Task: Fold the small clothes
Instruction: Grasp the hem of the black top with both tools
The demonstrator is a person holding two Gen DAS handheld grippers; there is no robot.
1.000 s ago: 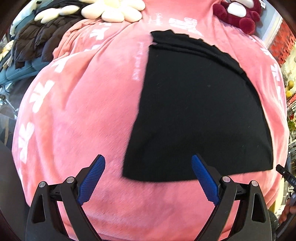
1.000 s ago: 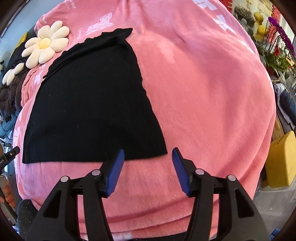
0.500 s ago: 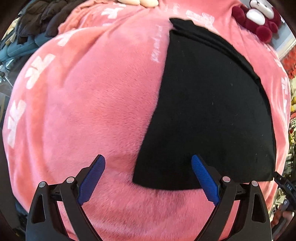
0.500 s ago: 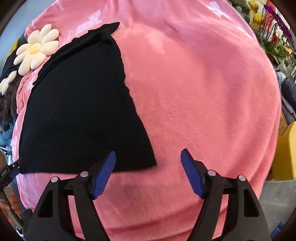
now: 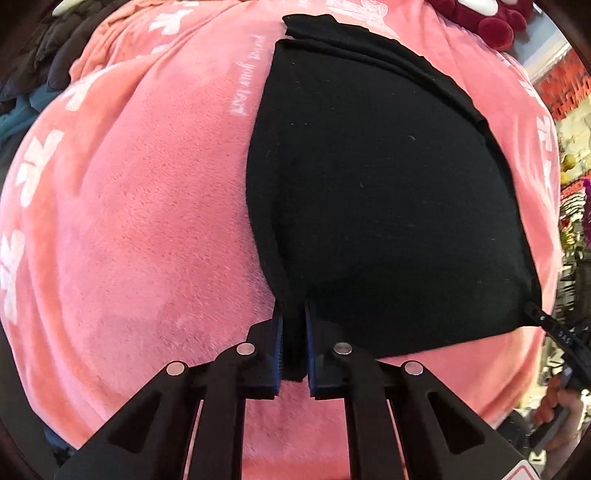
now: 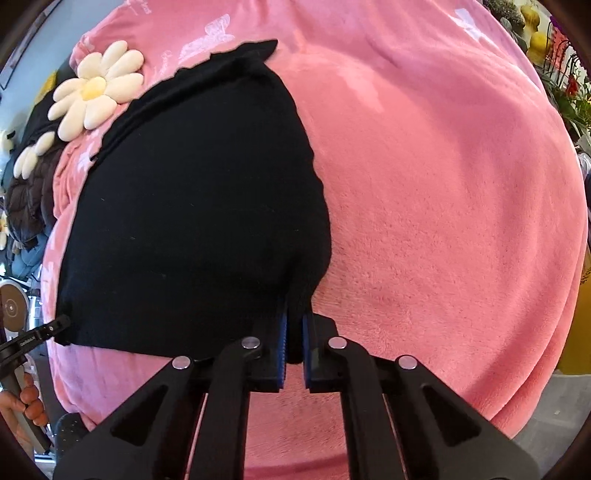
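Black cloth (image 5: 384,206) lies flat on the pink blanket (image 5: 140,221), and my left claw (image 5: 293,314) and right claw (image 6: 294,317) have just clamped shut, each pinching one near corner of it, left and right.

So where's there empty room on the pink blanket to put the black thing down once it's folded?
Bare pink blanket stretches right of the black cloth, out to the blanket's edge. More lies left of the cloth, up to the white print. It is crowded at the far side, by the daisy cushion and the dark red plush.
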